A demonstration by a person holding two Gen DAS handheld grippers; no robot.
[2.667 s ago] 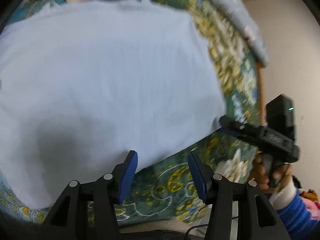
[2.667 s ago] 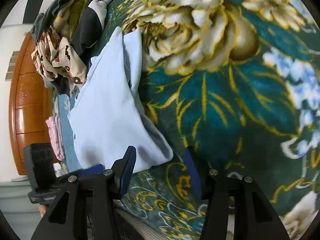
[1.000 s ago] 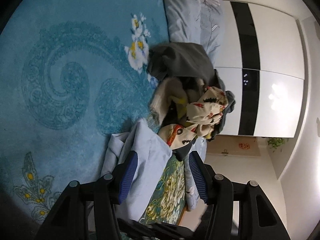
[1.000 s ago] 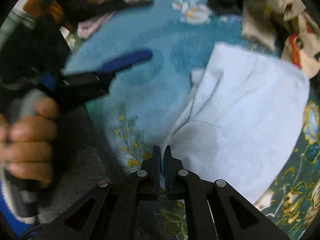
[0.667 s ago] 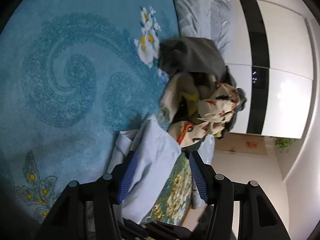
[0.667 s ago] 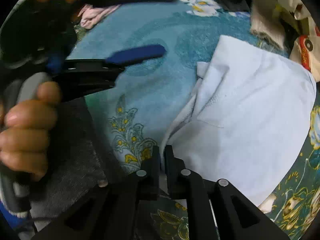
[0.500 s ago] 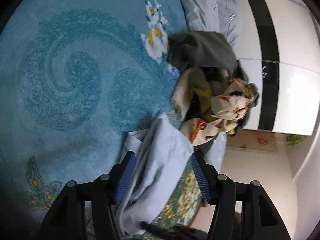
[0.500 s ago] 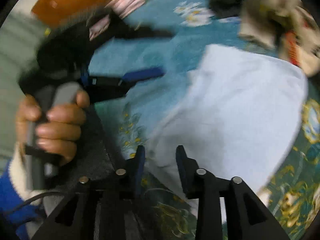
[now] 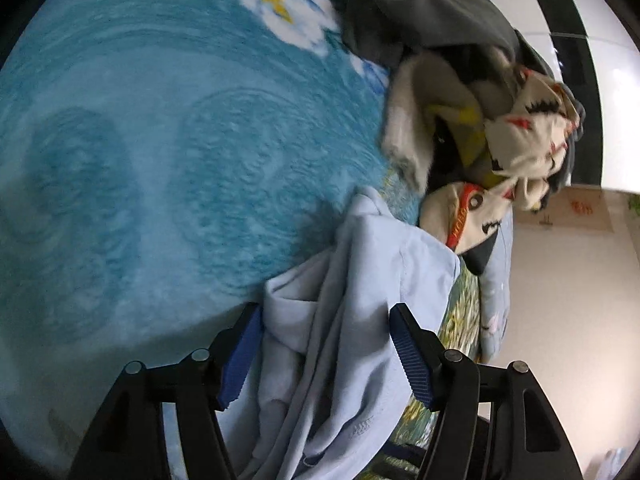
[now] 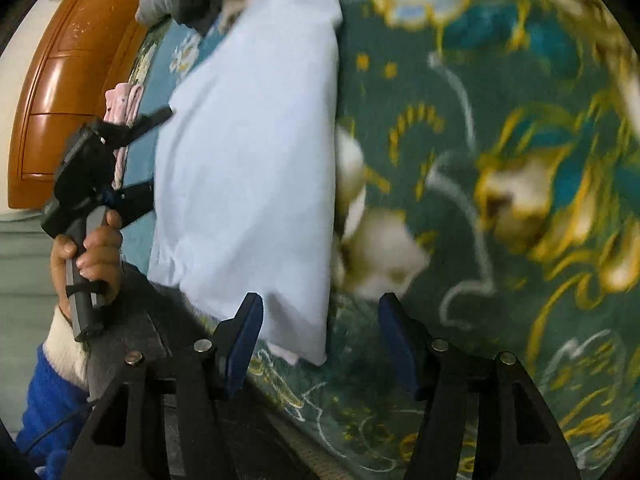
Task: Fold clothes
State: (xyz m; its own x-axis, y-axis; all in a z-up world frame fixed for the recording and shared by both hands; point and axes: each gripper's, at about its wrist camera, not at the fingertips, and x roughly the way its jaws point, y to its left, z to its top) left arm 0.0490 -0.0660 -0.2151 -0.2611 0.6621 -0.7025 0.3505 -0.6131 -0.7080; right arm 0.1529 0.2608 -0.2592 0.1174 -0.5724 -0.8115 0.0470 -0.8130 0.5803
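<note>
Now both grippers stand wide open and hold nothing: the left gripper [image 9: 324,350] straddles a bunched edge of the pale blue folded cotton garment [image 10: 248,152], and the right gripper [image 10: 320,340] hovers over its near corner on the teal floral bedspread [image 10: 500,160].

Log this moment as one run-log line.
task: fold clothes | left claw: open, around light blue shirt | right claw: open, at shirt corner | pile of clothes: untouched
</note>
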